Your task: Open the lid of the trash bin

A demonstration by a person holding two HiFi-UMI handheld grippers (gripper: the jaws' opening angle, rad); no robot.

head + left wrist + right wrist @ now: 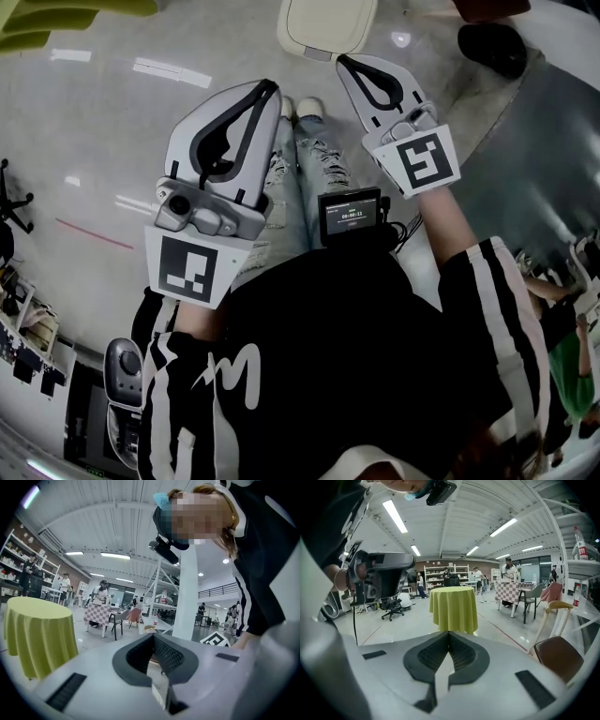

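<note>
We see only part of the trash bin [330,41]: the frame's top edge cuts it off at upper centre, so just its cream, rounded lid [323,19] shows, seemingly down. There is one bin, and there are two grippers. The left gripper [271,89], centre-left, has its jaws pressed together on nothing. The right gripper [344,62], its tip just below the bin, is likewise closed and empty.
</note>
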